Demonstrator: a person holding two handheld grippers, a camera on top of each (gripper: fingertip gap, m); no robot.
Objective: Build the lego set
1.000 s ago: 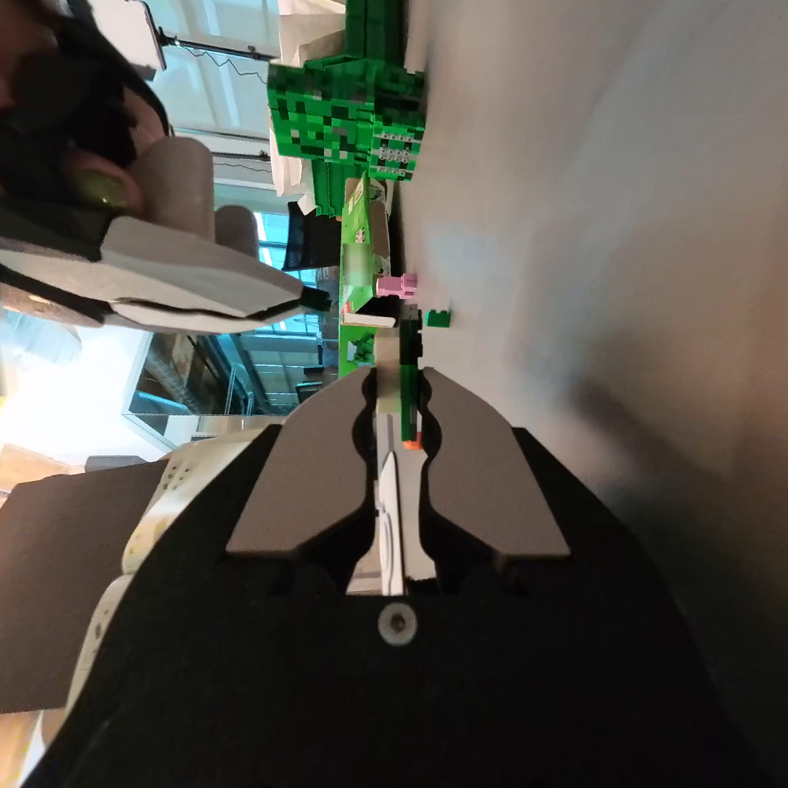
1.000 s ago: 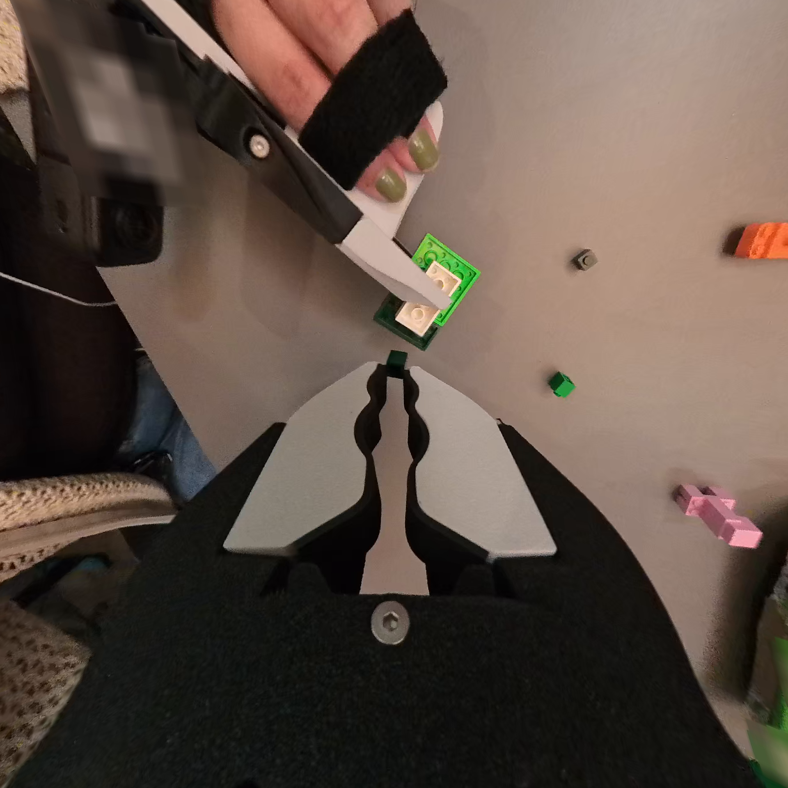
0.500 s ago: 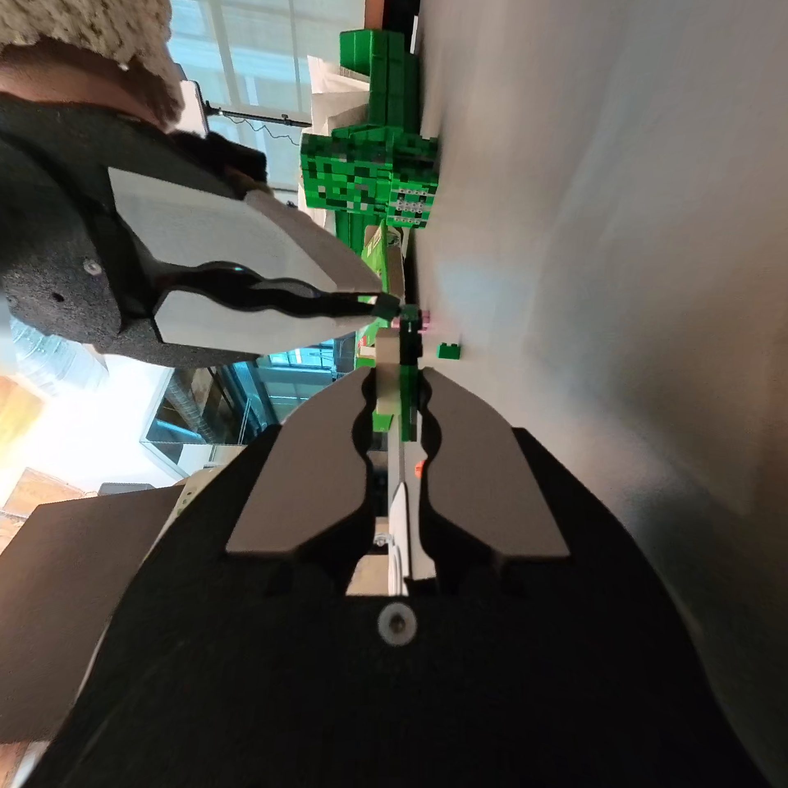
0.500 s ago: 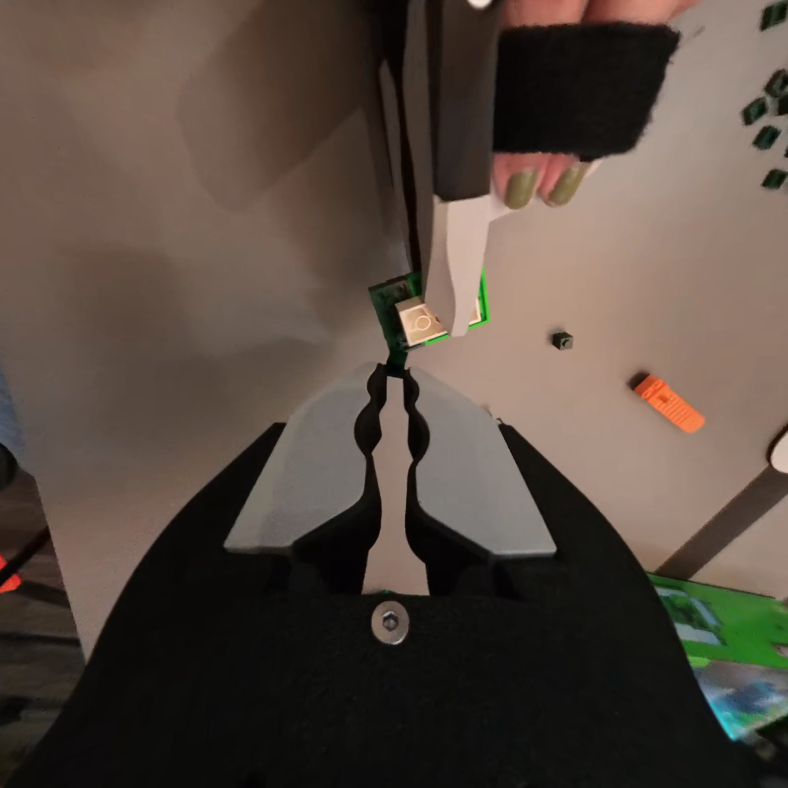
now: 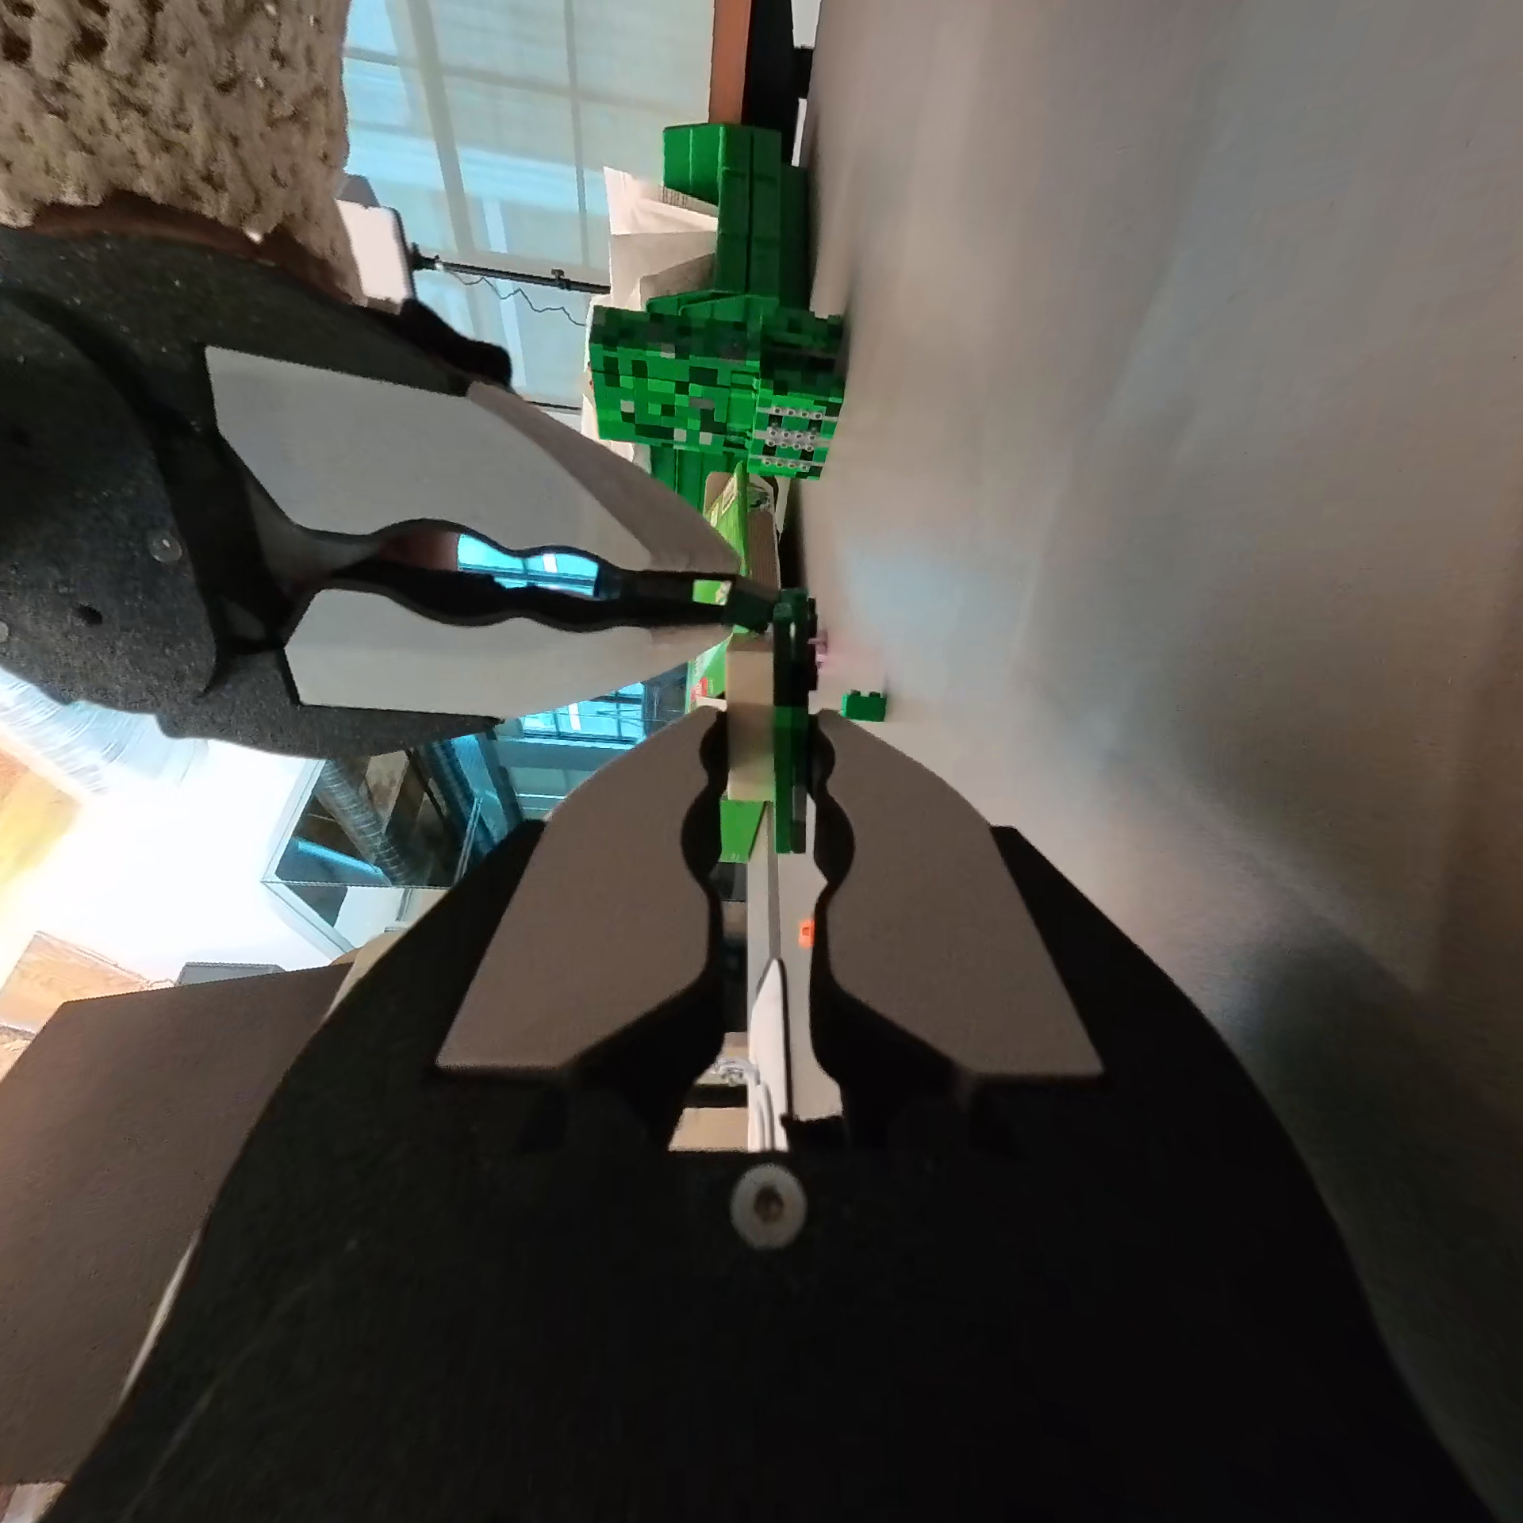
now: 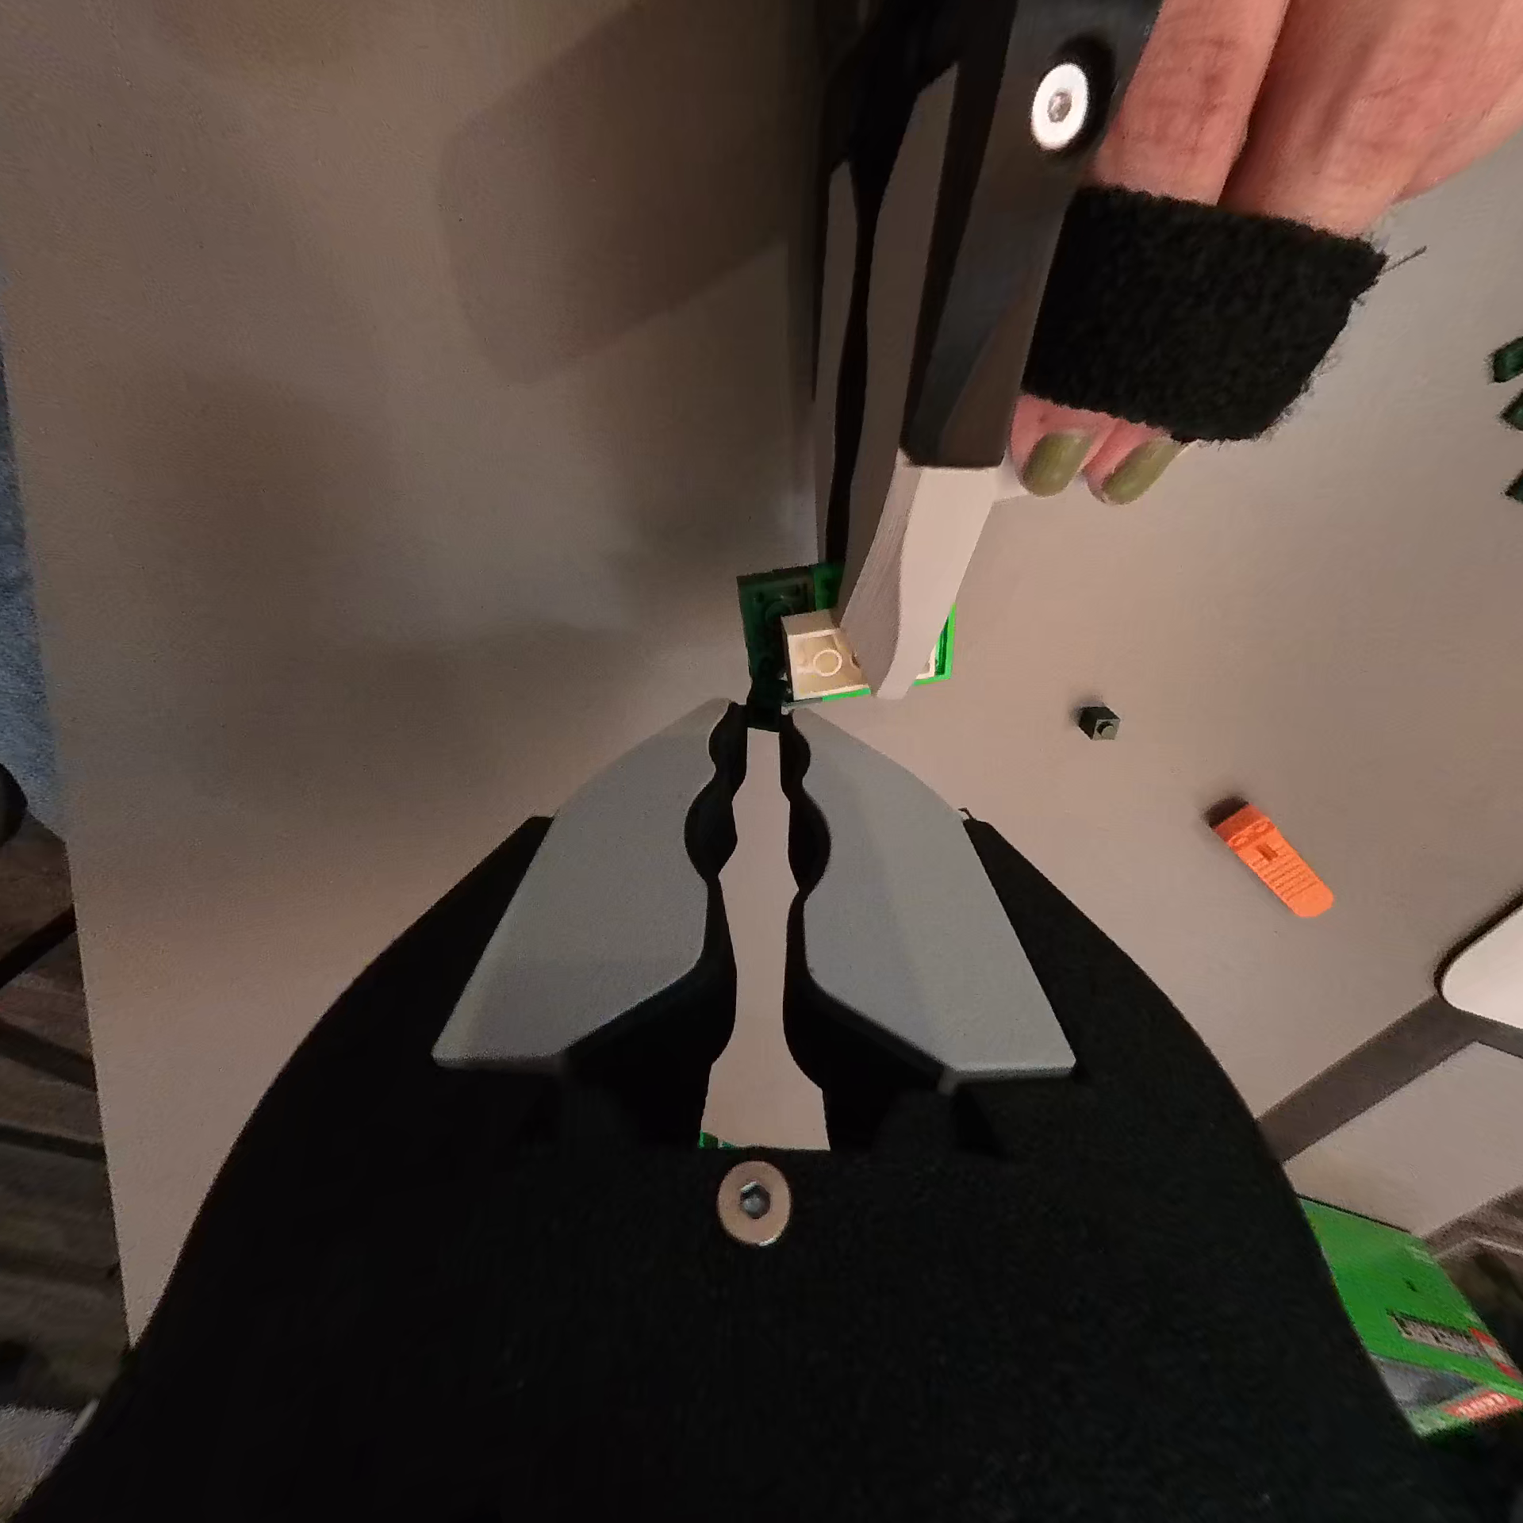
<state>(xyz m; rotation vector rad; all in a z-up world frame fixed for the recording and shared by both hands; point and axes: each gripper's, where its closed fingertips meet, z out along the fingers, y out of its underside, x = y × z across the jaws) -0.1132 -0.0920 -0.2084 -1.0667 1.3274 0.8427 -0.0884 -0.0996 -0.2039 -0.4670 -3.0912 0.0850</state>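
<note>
Grey table [image 6: 330, 494]; both jaws nearly closed: left gripper [image 5: 766, 733] clamps plate stack [image 5: 762, 742], right gripper [image 6: 762, 717] apparently pinches dark-green piece [image 6: 762, 705].

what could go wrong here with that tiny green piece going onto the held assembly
The right gripper pinches the small dark green piece only at its very tips, so it could twist or pop out when pressed. The left gripper holds the plate assembly edge-on in mid-air, so pressing might make it pivot or slip.
</note>
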